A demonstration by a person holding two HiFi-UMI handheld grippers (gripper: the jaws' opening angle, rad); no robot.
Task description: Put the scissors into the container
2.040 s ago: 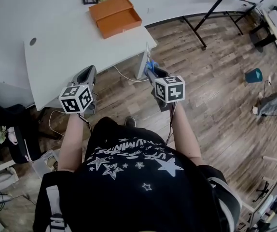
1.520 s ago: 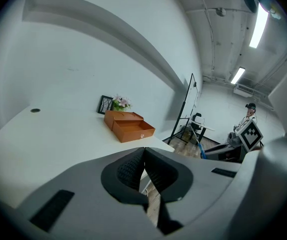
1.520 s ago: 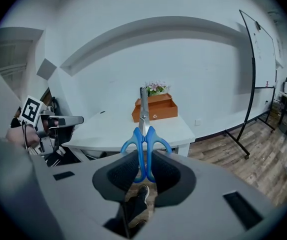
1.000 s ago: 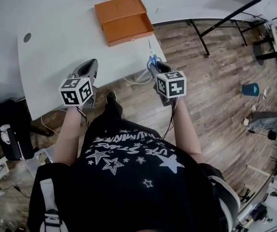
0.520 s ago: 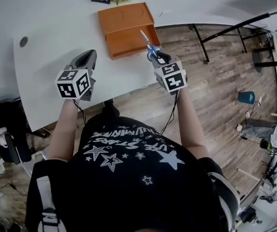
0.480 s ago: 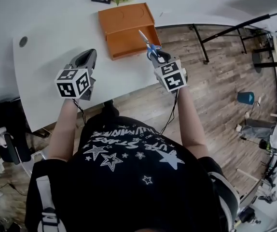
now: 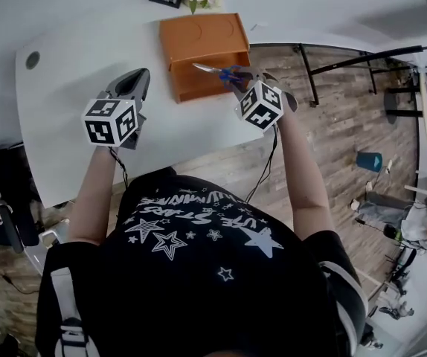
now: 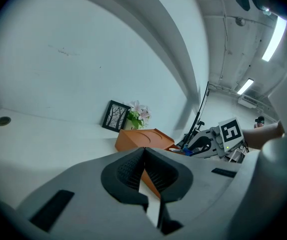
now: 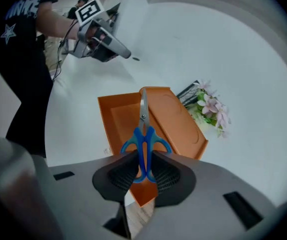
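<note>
Two hand-held grippers are raised over a white table (image 7: 79, 58), and the right gripper (image 9: 143, 173) has its jaws pinched on a pair of scissors (image 9: 143, 134). The scissors have bright blue handle loops and slim silver blades, closed together around a small pivot screw. The jaws clamp the handle end. The blades point away from the gripper, over the open tray half of an orange container (image 9: 171, 115). In the head view the scissors (image 7: 215, 71) lie nearly level above the container (image 7: 202, 39), tips toward the person's left.

The left gripper (image 8: 144, 170) hangs above the table with its ribbed black pads pressed together on nothing. A black-framed picture (image 8: 116, 115) and pink-and-white flowers (image 8: 138, 113) stand just behind the container.

Each gripper's cube shows only black-and-white square markers. White lettering and stars run across the person's black shirt (image 7: 198, 266), but the words cannot be read. No brand can be made out on the scissors or container.
</note>
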